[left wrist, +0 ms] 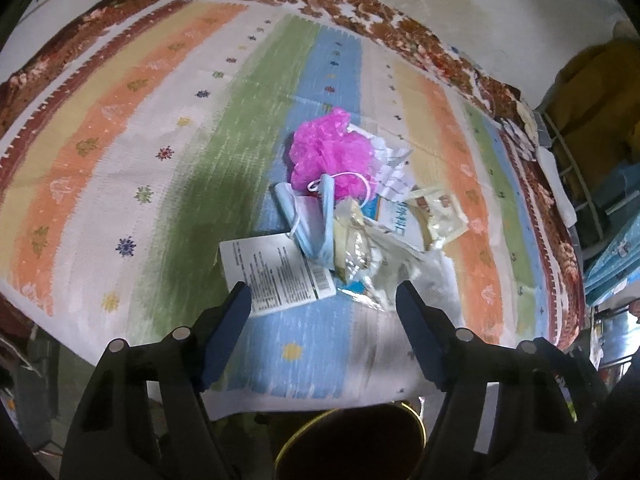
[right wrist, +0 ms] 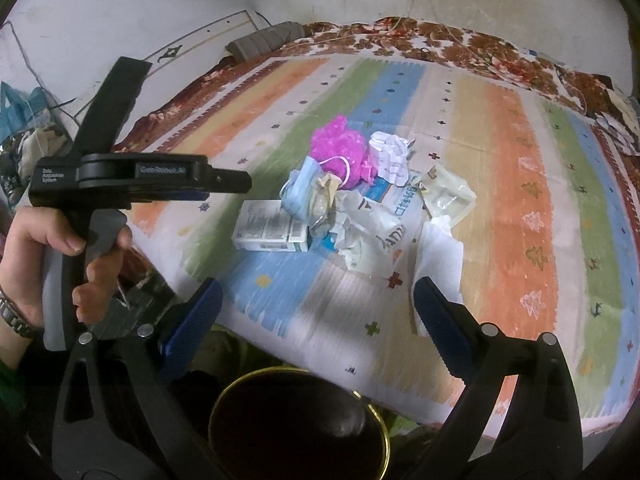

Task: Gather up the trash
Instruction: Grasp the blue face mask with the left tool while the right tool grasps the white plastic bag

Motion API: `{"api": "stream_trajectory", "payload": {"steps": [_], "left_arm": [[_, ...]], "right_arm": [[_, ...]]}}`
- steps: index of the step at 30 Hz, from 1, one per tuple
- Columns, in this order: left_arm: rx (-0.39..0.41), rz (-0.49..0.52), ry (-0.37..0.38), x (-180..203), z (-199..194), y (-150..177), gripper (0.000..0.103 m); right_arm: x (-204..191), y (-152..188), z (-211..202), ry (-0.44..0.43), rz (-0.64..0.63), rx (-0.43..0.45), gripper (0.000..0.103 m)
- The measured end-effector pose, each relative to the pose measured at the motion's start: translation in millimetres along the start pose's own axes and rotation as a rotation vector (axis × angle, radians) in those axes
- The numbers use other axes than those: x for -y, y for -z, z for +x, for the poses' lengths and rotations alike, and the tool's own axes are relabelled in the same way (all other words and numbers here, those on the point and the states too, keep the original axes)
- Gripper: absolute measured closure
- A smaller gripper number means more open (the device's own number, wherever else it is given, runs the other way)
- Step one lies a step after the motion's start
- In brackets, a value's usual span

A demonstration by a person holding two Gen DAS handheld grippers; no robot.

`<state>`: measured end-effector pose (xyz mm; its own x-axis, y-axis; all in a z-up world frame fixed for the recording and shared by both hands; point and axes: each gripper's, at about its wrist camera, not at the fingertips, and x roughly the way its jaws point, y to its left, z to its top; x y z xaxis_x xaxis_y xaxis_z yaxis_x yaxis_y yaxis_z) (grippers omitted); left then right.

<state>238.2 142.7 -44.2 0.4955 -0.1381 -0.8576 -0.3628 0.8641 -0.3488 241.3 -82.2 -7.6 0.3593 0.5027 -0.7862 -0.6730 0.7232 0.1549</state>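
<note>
A heap of trash lies on the striped bedspread [left wrist: 120, 168]: a white printed box [left wrist: 276, 272], a blue face mask [left wrist: 312, 220], a pink plastic puff [left wrist: 332, 152], clear wrappers [left wrist: 372, 260] and a yellowish packet [left wrist: 440, 216]. My left gripper [left wrist: 322, 294] hovers open just short of the box, its pads touching nothing. In the right wrist view the same box [right wrist: 272, 228], mask [right wrist: 300, 192], pink puff [right wrist: 340, 148], crumpled paper [right wrist: 390, 156] and white tissue [right wrist: 436, 256] show. My right gripper [right wrist: 318, 286] is open and empty, short of the heap.
A dark round bin with a gold rim [right wrist: 300, 420] stands below the bed's near edge, also seen in the left wrist view as the bin [left wrist: 352, 440]. A hand [right wrist: 60, 248] holds the left gripper's handle. A grey roll [right wrist: 264, 40] lies at the far end. Clutter [left wrist: 612, 240] is stacked at the right.
</note>
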Motion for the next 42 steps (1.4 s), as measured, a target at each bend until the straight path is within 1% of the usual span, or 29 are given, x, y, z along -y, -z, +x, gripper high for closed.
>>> {"api": "stream_trajectory", "payload": {"steps": [2,4,6,8,12,17,18,19,20,22,24,26,27,29,30,31,32,33,34,38,42], "left_arm": [[-0.015,0.0,0.004,-1.6,12.0,-3.6,0.034],[-0.023,0.004,0.015,-2.5,23.4,-8.2,0.037],[-0.024,0.004,0.025,-3.2,30.2,-12.3,0.038],[-0.05,-0.024,0.036,-6.6,39.7,-16.9,0.038],[-0.073,-0.03,0.029,-10.8,53.5,-23.7,0.041],[-0.097,-0.044,0.031,-16.4,71.6,-31.0,0.051],[-0.104,-0.044,0.032,-16.8,75.9,-32.5,0.054],[-0.109,-0.043,0.035,-17.6,78.9,-33.4,0.057],[-0.112,-0.042,0.039,-17.5,81.7,-34.1,0.058],[-0.113,-0.036,0.044,-17.8,85.6,-35.5,0.063],[-0.119,-0.03,0.051,-16.9,91.6,-38.8,0.065],[-0.127,-0.027,0.053,-17.2,97.5,-41.3,0.071],[-0.129,-0.026,0.047,-17.4,100.3,-42.6,0.075],[-0.131,-0.031,0.049,-18.5,103.3,-44.2,0.079],[-0.133,-0.032,0.051,-18.7,105.3,-45.1,0.083],[-0.136,-0.031,0.05,-18.7,106.7,-45.9,0.088],[-0.139,-0.028,0.051,-18.5,107.8,-47.1,0.091],[-0.137,-0.026,0.053,-17.7,107.3,-47.4,0.095],[-0.13,-0.021,0.054,-16.8,105.7,-48.3,0.097],[-0.113,-0.019,0.065,-14.2,96.5,-51.3,0.098],[-0.069,0.026,0.019,-6.4,81.9,-56.0,0.098]], "right_arm": [[4.8,-2.9,11.2,-0.006,0.009,-0.016,0.018],[9.2,-5.4,20.5,-0.017,0.013,-0.028,0.02],[10.8,-8.3,29.4,-0.012,-0.005,-0.03,0.02],[13.5,-11.5,40.1,-0.02,-0.014,-0.042,0.026],[14.6,-16.7,56.1,-0.021,-0.033,-0.054,0.027],[20.0,-24.8,77.1,-0.02,-0.031,-0.073,0.034],[20.8,-25.8,81.1,-0.024,-0.031,-0.08,0.036],[21.3,-26.2,83.8,-0.029,-0.03,-0.086,0.04],[22.9,-26.9,88.2,-0.037,-0.026,-0.096,0.043],[26.4,-27.5,94.8,-0.039,-0.022,-0.106,0.046],[28.8,-28.4,100.3,-0.036,-0.024,-0.116,0.048],[31.4,-29.0,106.1,-0.037,-0.024,-0.126,0.058],[32.0,-29.0,107.9,-0.034,-0.026,-0.128,0.06],[33.4,-29.0,111.5,-0.035,-0.027,-0.134,0.067],[34.0,-28.8,113.5,-0.036,-0.028,-0.139,0.07],[34.1,-28.6,115.6,-0.036,-0.033,-0.144,0.075],[34.1,-28.4,116.7,-0.035,-0.037,-0.147,0.078],[33.9,-28.2,117.3,-0.035,-0.04,-0.149,0.079],[33.8,-27.8,117.5,-0.036,-0.041,-0.148,0.08],[32.0,-27.7,113.7,-0.026,-0.051,-0.14,0.085],[29.3,-29.2,108.5,-0.015,-0.062,-0.129,0.086]]}}
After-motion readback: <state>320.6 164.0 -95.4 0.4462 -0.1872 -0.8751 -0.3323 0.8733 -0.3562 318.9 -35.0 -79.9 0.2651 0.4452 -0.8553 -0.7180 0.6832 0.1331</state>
